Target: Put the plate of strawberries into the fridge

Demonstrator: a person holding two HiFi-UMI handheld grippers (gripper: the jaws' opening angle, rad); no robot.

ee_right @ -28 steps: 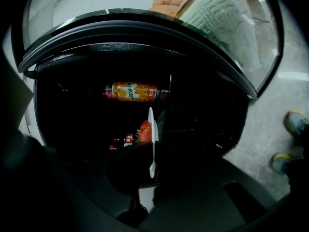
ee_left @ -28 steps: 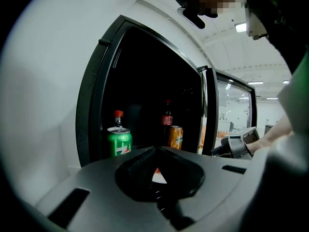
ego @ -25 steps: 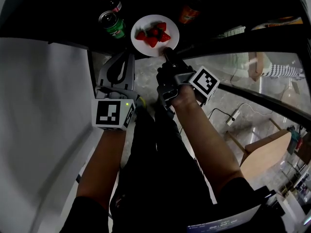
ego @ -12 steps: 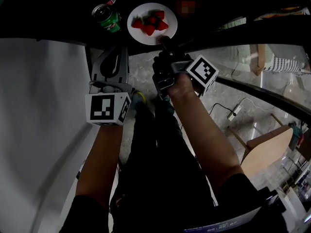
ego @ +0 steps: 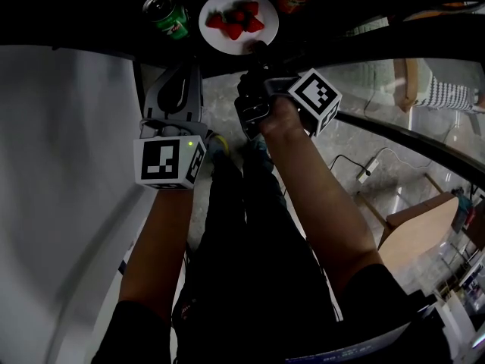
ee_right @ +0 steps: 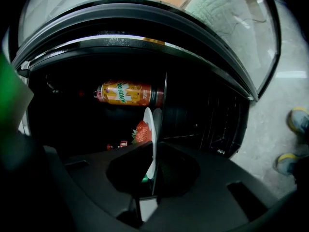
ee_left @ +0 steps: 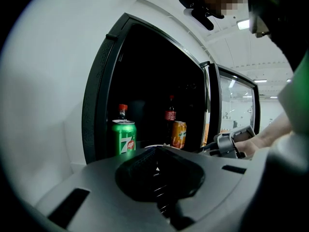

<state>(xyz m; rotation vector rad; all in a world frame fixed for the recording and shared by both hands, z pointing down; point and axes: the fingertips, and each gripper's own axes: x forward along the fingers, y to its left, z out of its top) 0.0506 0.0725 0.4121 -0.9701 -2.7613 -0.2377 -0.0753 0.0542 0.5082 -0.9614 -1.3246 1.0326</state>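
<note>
The plate (ego: 239, 46) of strawberries (ego: 236, 20) has slid higher, now top centre inside the fridge (ee_left: 96, 81). My right tongs (ego: 258, 50) clamp its rim. My left tongs (ego: 184, 70) are closed, empty. Nearby stand a 7up can (ee_left: 124, 137) and a Mirinda can (ee_right: 126, 93).

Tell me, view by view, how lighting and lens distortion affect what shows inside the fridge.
Head view: fridge interior nearly black, only the white plate and green can stand out; heavy fisheye at edges. Left gripper view: dark interior against bright ceiling, door frame bowed. Right gripper view: dim, plate seen edge-on, orange can lit.
</note>
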